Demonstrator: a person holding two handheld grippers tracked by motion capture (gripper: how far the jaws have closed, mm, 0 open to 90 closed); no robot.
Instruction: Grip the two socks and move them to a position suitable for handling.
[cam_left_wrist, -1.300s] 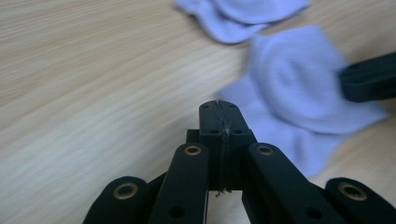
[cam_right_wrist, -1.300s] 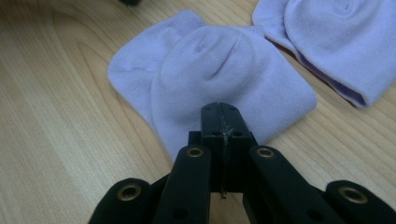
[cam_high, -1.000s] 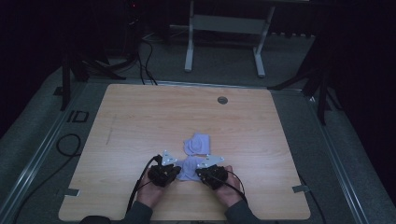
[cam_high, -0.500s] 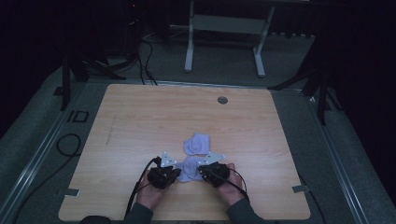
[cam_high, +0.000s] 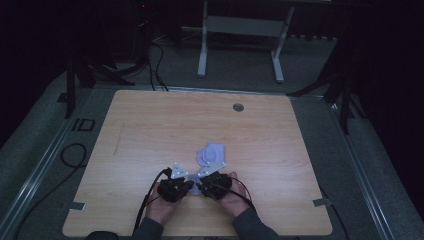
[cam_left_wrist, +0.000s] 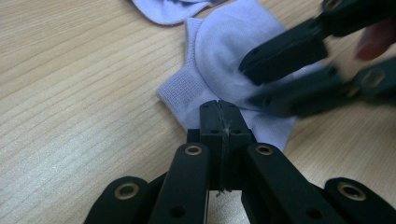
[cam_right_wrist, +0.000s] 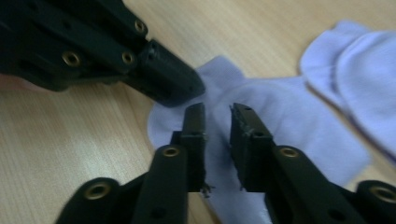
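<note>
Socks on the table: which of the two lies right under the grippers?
The near sock, flat between the left gripper and right gripper; the other sock lies bunched farther up the table.

- The wooden table (cam_high: 150, 125) lies bare across its whole upper half in the high view, apart from a small round grommet (cam_high: 238, 107) near the far edge.
- Just below the middle, two pale socks (cam_high: 210, 155) lie bunched together.
- At the lower middle, the left gripper (cam_high: 189, 185) and right gripper (cam_high: 199, 186) crowd tip to tip over the near sock, with no room between them.
- The lower left and lower right corners stay open.
</note>
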